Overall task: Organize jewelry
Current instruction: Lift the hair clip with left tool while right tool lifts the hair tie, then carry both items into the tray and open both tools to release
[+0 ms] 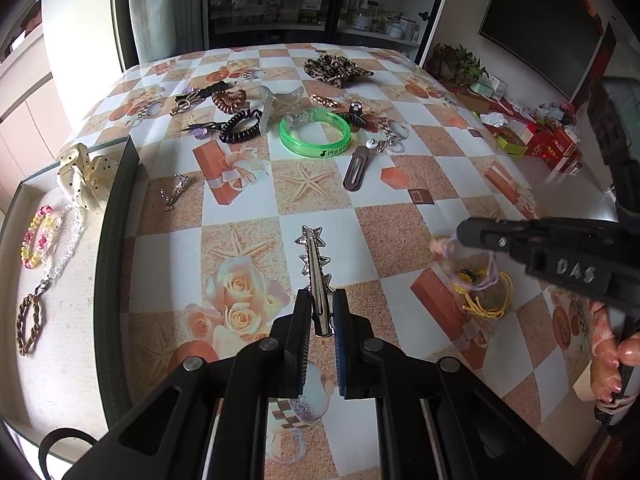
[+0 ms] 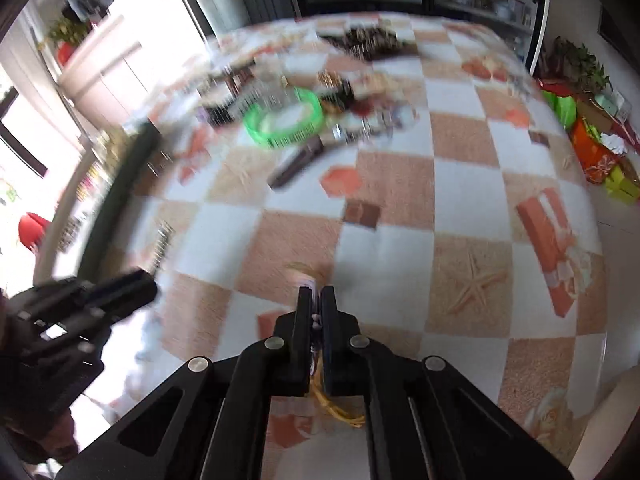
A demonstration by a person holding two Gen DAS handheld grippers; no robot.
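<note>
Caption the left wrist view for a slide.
Left tool grips a silver star hair clip above the checkered tablecloth.

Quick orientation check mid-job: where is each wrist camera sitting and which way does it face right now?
Left wrist view: on the left claw, looking along its fingers across the checkered table toward the green bangle; the claw grips a silver star hair clip, tray at left, and the right claw enters from the right.
Right wrist view: on the right claw, blurred, facing the same table; it pinches a yellow cord piece, with the left claw at left.
Shared: table, bangle, each other's claw.
</note>
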